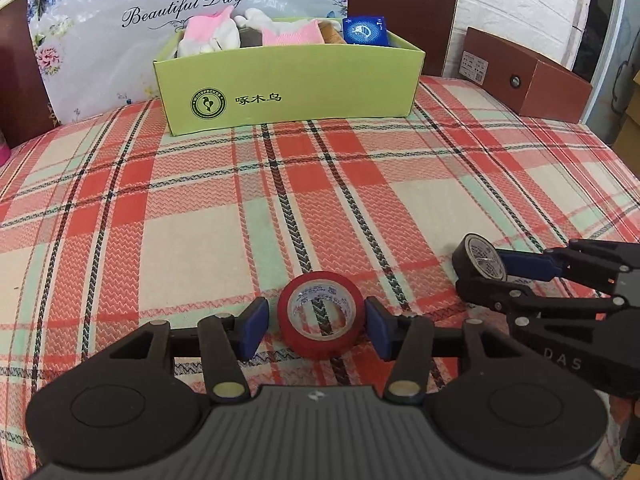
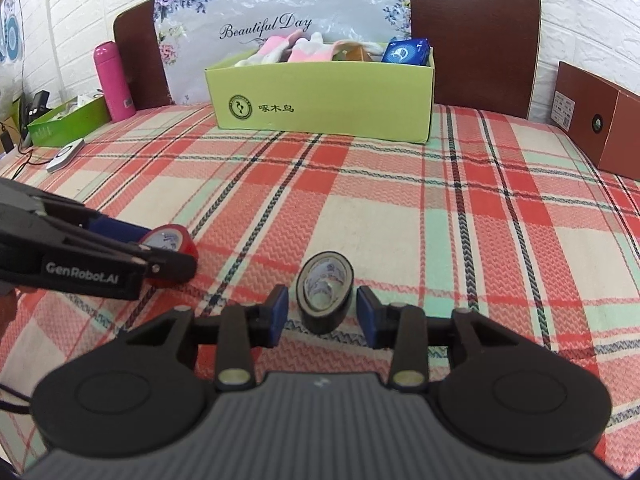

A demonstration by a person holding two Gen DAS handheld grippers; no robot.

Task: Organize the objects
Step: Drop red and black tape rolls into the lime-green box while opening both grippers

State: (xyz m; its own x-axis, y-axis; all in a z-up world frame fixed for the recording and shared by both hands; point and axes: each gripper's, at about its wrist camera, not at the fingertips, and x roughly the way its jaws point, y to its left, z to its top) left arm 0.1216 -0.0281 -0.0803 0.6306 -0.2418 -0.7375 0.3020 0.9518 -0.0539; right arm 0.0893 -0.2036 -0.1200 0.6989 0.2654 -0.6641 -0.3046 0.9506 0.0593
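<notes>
On a red plaid cloth (image 1: 320,184), the left gripper (image 1: 316,326) straddles a red tape roll (image 1: 322,314) that lies tilted on the cloth; its right pad looks to be touching the roll's side while a narrow gap shows at the left pad (image 1: 253,330), so the jaws stand spread rather than pinching. Just to its right, the right gripper (image 2: 322,310) brackets a black tape roll (image 2: 325,290) standing on edge, with clear gaps between both pads and the roll, its jaws likewise parted. The two rolls sit near each other at the near side of the cloth, well apart from the green box (image 1: 288,88) at the far edge, which holds pink and white socks (image 1: 216,34) and a blue packet (image 1: 366,31). A brown box (image 1: 528,74) stands to the right, a pink bottle (image 2: 113,82) to the left, and a "Beautiful Day" bag (image 2: 264,26) leans behind the green box.
</notes>
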